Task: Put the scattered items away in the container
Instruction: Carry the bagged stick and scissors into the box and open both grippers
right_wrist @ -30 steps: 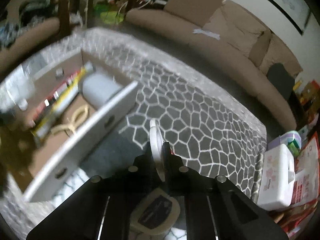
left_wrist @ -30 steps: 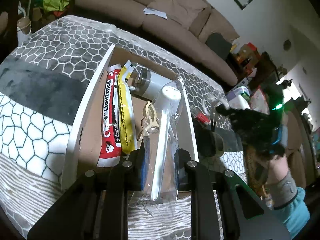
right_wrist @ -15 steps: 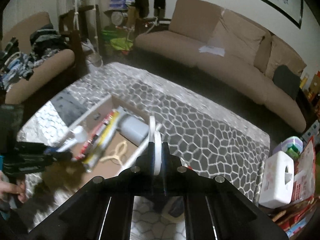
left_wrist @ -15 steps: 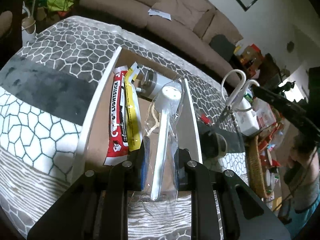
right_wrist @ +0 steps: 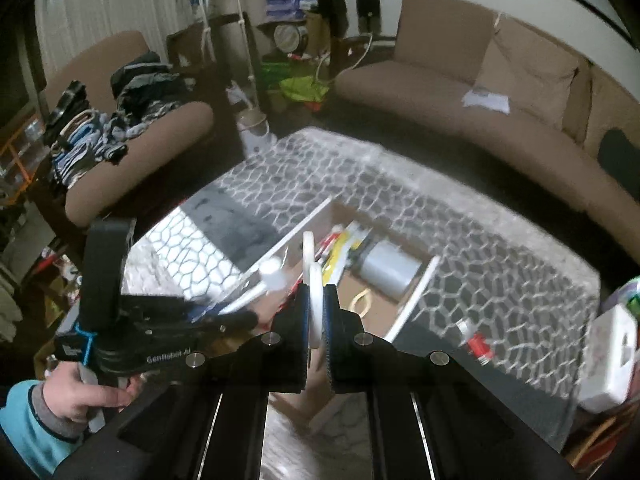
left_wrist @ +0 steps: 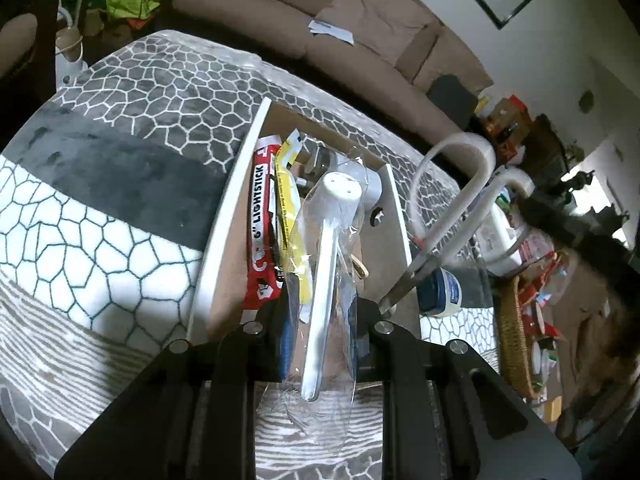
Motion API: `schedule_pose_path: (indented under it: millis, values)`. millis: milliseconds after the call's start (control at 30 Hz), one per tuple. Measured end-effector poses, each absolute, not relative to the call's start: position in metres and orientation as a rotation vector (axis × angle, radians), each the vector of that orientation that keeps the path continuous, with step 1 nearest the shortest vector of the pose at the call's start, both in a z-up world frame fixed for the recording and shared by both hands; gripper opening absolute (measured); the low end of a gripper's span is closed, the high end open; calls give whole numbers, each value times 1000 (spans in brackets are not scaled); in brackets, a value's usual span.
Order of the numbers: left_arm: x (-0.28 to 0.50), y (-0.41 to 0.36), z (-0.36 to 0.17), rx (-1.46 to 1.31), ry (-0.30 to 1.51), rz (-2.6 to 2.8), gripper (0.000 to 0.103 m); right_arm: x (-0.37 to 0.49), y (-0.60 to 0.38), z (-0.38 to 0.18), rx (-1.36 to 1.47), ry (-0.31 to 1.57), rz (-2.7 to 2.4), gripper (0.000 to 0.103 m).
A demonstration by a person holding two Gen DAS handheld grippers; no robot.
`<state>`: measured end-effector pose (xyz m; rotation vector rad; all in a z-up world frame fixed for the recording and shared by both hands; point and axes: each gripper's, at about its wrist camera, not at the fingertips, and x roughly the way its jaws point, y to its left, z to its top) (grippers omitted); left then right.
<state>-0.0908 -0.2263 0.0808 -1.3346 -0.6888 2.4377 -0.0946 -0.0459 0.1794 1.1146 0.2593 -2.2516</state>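
Grey honeycomb-patterned cloth (left_wrist: 168,92) under white-walled tray (left_wrist: 224,236), brown sofa (right_wrist: 460,92) behind.

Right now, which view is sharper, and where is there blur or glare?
Left wrist view: mostly sharp, the lightstick pack lettering readable; the scissors smear with motion blur, and the bright doorway at right is blown out. Right wrist view: softer overall, the patterned cloth and box blurred; corners darken in both.

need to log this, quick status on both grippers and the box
Left gripper shut on bagged white tool. Right gripper shut on scissors, over box. Nothing blocking.
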Motion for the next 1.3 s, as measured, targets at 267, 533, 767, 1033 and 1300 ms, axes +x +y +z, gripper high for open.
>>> schedule_pose_path:
  millis: [267, 533, 767, 1033, 1300]
  values:
    - [-90, -233, 80, -1336, -686, 2436, 18, -92, -46, 143, 1222, 150, -2202, 5]
    - [-91, -224, 74, -1366, -665, 2419, 18, -117, -47, 118, 1312, 169, -2219, 5]
    - [-95, -216, 68, -1399, -634, 2413, 18, -128, -51, 90, 1368, 234, -2236, 6]
    - [-100, -210, 59, -1439, -604, 2415, 18, -126, -47, 91, 1339, 214, -2286, 7]
    - [-105, -186, 52, -1502, -515, 2417, 18, -96, -34, 96, 1249, 202, -2346, 40]
